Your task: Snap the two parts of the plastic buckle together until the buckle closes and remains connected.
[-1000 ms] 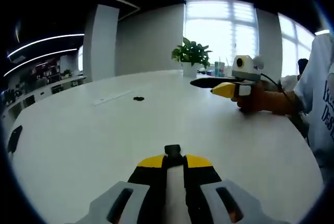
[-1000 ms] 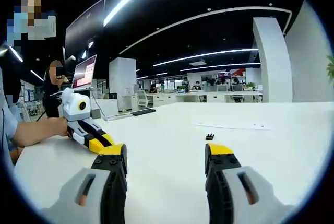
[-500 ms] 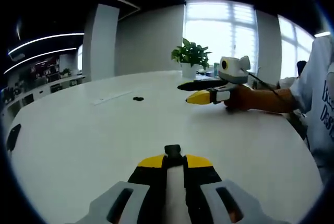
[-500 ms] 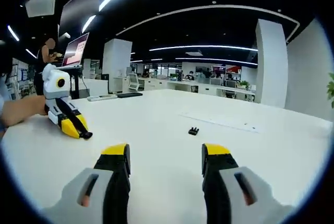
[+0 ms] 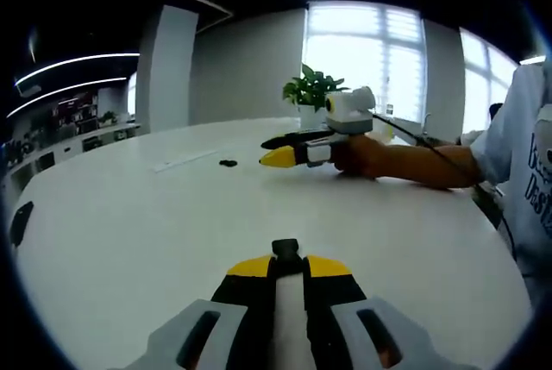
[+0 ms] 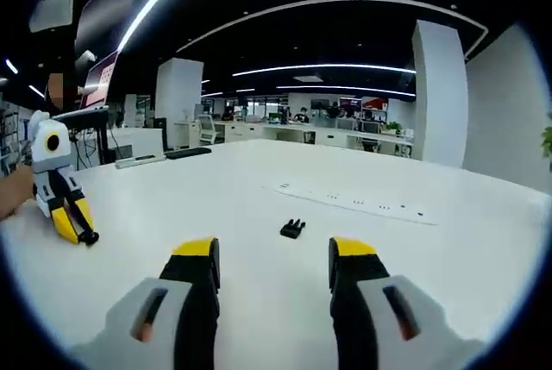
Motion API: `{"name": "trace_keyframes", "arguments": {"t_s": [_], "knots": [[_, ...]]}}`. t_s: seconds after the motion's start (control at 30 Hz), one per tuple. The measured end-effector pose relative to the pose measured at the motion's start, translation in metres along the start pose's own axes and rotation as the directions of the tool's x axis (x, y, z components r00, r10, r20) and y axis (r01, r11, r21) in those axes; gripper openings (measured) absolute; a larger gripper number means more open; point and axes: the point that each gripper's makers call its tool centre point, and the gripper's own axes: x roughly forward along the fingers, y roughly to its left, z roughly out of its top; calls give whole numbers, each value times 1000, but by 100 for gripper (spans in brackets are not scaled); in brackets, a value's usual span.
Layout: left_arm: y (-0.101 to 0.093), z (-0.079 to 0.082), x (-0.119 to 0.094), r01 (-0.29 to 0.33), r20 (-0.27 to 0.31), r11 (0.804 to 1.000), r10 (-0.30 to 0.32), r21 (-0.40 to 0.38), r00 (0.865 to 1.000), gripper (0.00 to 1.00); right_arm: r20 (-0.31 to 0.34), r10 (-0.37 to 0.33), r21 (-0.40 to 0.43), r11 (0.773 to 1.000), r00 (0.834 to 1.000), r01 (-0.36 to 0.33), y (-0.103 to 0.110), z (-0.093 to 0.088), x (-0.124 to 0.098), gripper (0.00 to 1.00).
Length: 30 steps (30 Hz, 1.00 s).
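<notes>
On the white table (image 5: 155,241) my left gripper (image 5: 285,263) rests shut, with a small black buckle part (image 5: 285,247) pinched at its yellow tips. The other black buckle part (image 5: 228,163) lies loose farther out. My right gripper (image 5: 270,149), held by a hand, reaches in from the right just short of that loose part. In the right gripper view, my right gripper (image 6: 272,256) is open with nothing between its fingers, and the loose part (image 6: 292,228) lies a little beyond its tips. The left gripper (image 6: 65,215) stands at the far left, a black piece (image 6: 88,237) at its tip.
A long white strip (image 6: 354,202) lies flat on the table behind the loose part. A potted plant (image 5: 316,90) stands at the far edge. A dark object (image 5: 21,223) lies near the table's left rim. The person's sleeve (image 5: 528,172) is at the right.
My right gripper has travelled across the table toward the loose buckle part, which now sits close in front of its open jaws. The left gripper has stayed put, still holding its part.
</notes>
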Motion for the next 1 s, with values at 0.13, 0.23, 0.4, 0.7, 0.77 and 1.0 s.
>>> {"name": "trace_keyframes", "arguments": {"t_s": [0.13, 0.23, 0.4, 0.7, 0.77, 1.0], "knots": [[0, 0, 1, 0, 1, 1000, 0, 1, 1000, 11, -29, 7, -1, 1000, 1000, -7, 0, -4, 8, 48], [-1, 0, 1, 2, 2, 1000, -2, 3, 1000, 11, -60, -12, 6, 1000, 998, 13, -5, -8, 16, 44], [-1, 0, 1, 7, 3, 1000, -7, 1, 1000, 11, -101, -34, 7, 999, 994, 35, -13, -11, 29, 44], [-2, 0, 0, 10, 5, 1000, -10, 1, 1000, 11, -128, -34, 11, 999, 991, 35, -11, -11, 38, 36], [-1, 0, 0, 10, 5, 1000, -10, 2, 1000, 11, -131, -30, 22, 999, 991, 33, -9, -11, 38, 33], [-1, 0, 0, 14, 7, 1000, -14, 1, 1000, 11, -134, -21, 26, 999, 991, 25, -10, -10, 45, 25]]}}
